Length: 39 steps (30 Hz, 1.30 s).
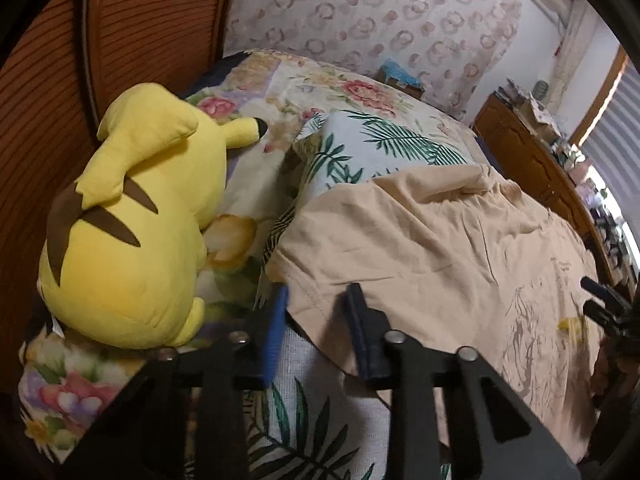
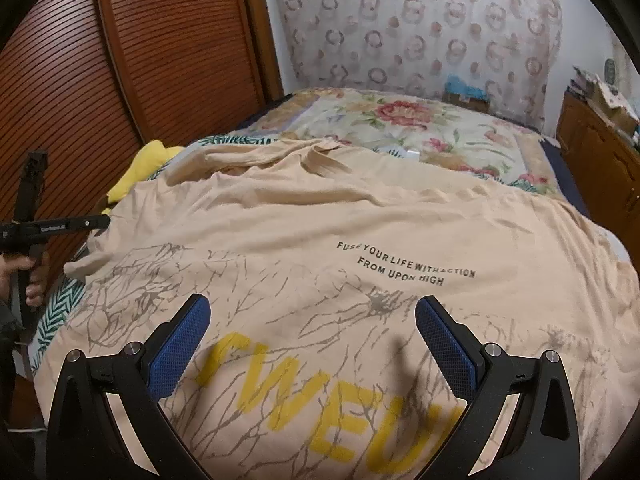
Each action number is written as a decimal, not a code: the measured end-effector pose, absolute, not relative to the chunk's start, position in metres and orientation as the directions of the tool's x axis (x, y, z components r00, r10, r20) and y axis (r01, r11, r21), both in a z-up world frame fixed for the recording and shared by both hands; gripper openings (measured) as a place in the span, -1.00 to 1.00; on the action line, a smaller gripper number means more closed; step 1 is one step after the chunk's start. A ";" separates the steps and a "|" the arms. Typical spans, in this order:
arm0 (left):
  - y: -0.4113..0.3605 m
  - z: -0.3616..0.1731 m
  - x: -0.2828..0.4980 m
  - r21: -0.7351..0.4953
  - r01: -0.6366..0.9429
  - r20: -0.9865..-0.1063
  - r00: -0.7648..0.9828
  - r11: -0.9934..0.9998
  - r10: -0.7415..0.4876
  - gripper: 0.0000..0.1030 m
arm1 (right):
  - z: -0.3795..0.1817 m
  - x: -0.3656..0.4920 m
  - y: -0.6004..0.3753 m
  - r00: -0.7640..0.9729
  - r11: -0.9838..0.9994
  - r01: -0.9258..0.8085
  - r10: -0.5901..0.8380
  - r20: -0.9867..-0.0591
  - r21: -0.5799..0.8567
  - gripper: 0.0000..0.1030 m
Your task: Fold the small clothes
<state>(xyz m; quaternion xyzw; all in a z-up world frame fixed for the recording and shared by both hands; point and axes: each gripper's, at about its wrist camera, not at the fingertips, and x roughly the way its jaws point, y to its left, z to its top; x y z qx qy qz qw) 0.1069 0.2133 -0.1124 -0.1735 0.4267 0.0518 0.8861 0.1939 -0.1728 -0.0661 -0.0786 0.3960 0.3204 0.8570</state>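
A beige T-shirt [image 1: 440, 248] with yellow letters and black print lies spread and creased on the bed [image 2: 320, 220]. My left gripper [image 1: 318, 320] is at the shirt's left edge. Its jaws stand narrow, with the hem lying between the blue pads [image 1: 276, 332], and a gap still shows beside the cloth. My right gripper [image 2: 312, 320] hovers wide open over the printed front, nothing between its fingers. It also shows at the right edge of the left wrist view [image 1: 590, 295].
A big yellow plush toy [image 1: 132, 220] lies left of the shirt, against a brown slatted wardrobe door [image 2: 80, 80]. A leaf-print pillow [image 1: 380, 144] and a floral blanket [image 2: 400, 120] lie beyond. A cluttered wooden dresser [image 1: 532, 160] stands on the right. A hand [image 2: 30, 276] holds the left tool.
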 end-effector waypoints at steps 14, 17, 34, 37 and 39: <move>0.178 -0.051 0.102 -0.151 -0.134 -0.672 0.741 0.979 -0.003 -1.00 | -0.069 0.205 -0.181 0.475 0.791 -0.594 0.490 -0.731 0.144 1.00; 0.154 -0.028 0.113 -0.161 -0.051 -0.634 0.771 0.986 -0.064 -1.00 | -0.066 0.206 -0.186 0.491 0.798 -0.587 0.486 -0.723 0.137 1.00; 0.069 0.004 0.148 -0.151 0.197 -0.632 0.735 0.969 -0.248 -0.36 | -0.035 0.203 -0.231 0.596 0.857 -0.505 0.432 -0.677 0.103 1.00; 0.080 -0.012 0.141 -0.129 0.157 -0.661 0.722 0.979 -0.203 -0.32 | -0.036 0.202 -0.228 0.585 0.848 -0.518 0.446 -0.677 0.110 0.98; 0.091 -0.027 0.134 -0.132 0.124 -0.688 0.703 0.984 -0.180 -0.31 | -0.038 0.204 -0.223 0.574 0.839 -0.531 0.458 -0.679 0.116 0.94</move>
